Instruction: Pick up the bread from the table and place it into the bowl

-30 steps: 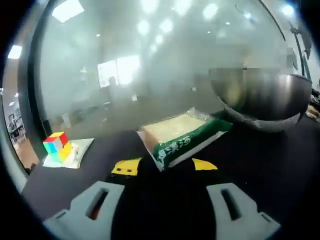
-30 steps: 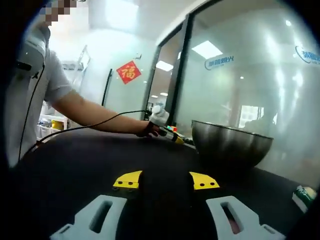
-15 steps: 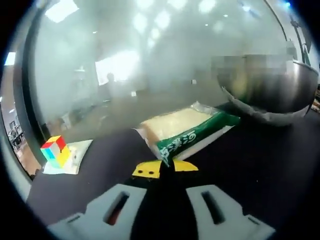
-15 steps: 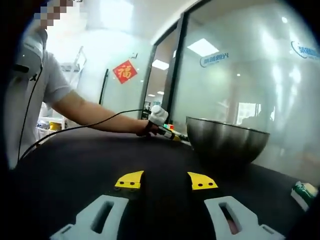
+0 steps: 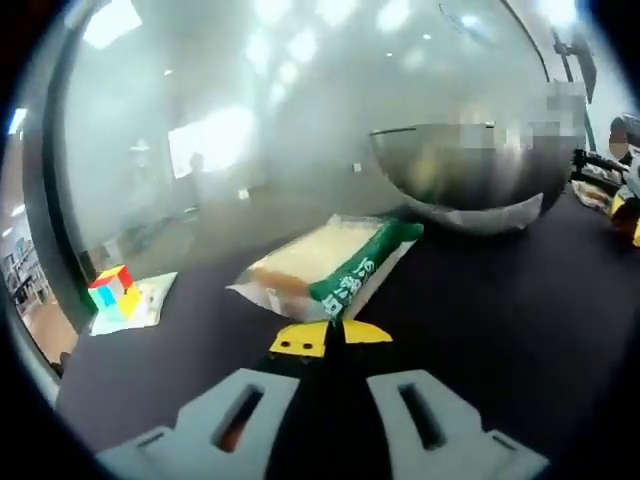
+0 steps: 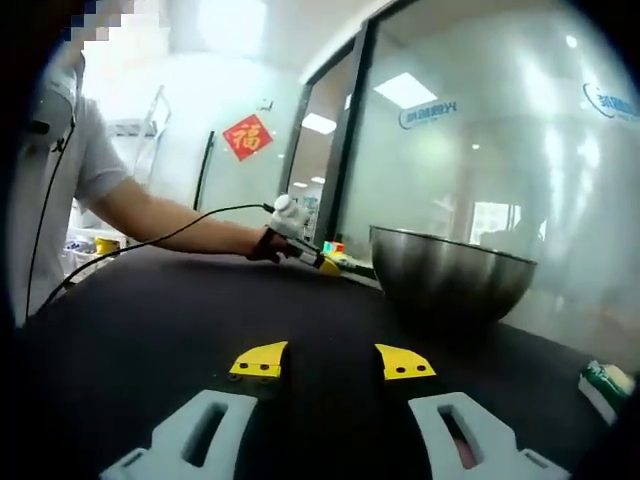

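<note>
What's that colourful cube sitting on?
The colourful cube sits on a pale flat sheet or packet lying on the dark table. The part of it beneath the cube is covered.

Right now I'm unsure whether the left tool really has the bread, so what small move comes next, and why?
Probably lift the left tool a little and watch. Its yellow tips are closed together on the near corner of the bread packet, which looks tilted up off the black table. The steel bowl sits just behind the packet, so a short raise should come before carrying it over the rim.
</note>
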Tool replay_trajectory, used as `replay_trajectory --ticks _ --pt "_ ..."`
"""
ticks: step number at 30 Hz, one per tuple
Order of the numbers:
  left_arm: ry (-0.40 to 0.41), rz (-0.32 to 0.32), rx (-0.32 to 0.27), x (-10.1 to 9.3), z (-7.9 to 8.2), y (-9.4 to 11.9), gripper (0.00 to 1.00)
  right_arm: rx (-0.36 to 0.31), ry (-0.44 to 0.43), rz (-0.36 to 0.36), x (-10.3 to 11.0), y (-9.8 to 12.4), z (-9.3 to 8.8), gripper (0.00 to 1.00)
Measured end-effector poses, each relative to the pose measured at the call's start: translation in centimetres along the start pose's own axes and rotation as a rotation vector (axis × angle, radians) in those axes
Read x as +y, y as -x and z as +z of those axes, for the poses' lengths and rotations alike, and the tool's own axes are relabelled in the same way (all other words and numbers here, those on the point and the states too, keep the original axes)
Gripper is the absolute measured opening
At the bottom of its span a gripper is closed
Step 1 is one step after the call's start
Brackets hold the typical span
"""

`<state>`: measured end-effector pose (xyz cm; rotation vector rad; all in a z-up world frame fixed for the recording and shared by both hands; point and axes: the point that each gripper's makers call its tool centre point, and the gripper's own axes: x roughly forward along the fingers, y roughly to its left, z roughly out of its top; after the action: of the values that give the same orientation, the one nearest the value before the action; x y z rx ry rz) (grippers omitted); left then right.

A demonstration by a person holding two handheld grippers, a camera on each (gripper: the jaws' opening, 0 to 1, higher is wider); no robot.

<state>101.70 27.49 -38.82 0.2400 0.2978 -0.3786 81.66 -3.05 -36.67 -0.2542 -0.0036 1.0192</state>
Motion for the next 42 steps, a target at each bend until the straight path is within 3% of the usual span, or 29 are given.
replay_trajectory --ticks 5,7,9,11,14,18,21,24,29,33,36,37,39,42 --pt "-0.073 -0.065 -0.014 -1.9 -1.9 4.7 0.00 0.003 0.023 0.005 0.5 0.0 0.1 0.29" --pt "-0.179 -0.113 -0.048 -4.6 -2.3 7.5 0.00 0.009 0.047 0.024 1.1 -0.1 0.1 0.30" --pt "-0.209 -0.176 -0.042 -6.8 -3.3 9.6 0.00 -0.012 0.066 0.053 1.6 -0.1 0.7 0.38" --pt "-0.225 -0.203 -0.065 -8.2 -3.5 11.3 0.00 -0.053 0.070 0.135 3.2 0.0 1.3 0.43" --pt "-0.269 -0.268 -0.074 -11.1 -3.7 14.2 0.00 -0.046 0.058 0.164 4.3 -0.2 1.4 0.60" --pt "-0.326 -0.427 -0.097 -16.8 -3.9 17.6 0.00 -0.025 0.073 0.198 5.3 -0.2 1.2 0.68" --pt "-0.348 -0.541 -0.119 -20.4 -4.0 19.7 0.00 -0.027 0.060 0.216 5.6 0.1 1.4 0.74" --pt "-0.367 -0.638 -0.127 -24.0 -4.2 21.5 0.00 -0.041 0.068 0.272 7.4 0.3 2.0 0.81" --pt "-0.428 -0.765 -0.143 -29.0 -4.1 24.0 0.00 -0.025 0.129 0.344 9.4 0.6 2.4 0.84" --pt "-0.493 -0.913 -0.173 -33.8 -4.2 26.8 0.00 0.012 0.167 0.428 11.2 1.2 2.1 0.83" --pt "-0.535 -1.007 -0.206 -36.4 -4.0 28.8 0.00 0.025 0.191 0.469 12.0 2.1 2.4 0.87" --pt "-0.539 -1.052 -0.218 -37.2 -4.0 29.7 0.00 0.011 0.207 0.469 12.1 2.3 3.0 0.89" --pt "-0.547 -1.111 -0.233 -38.3 -4.2 30.9 0.00 -0.052 0.159 0.518 13.3 3.1 4.7 0.89" --pt "-0.574 -1.112 -0.225 -38.3 -4.9 31.2 0.00 -0.024 0.160 0.613 15.5 4.2 4.5 0.89"
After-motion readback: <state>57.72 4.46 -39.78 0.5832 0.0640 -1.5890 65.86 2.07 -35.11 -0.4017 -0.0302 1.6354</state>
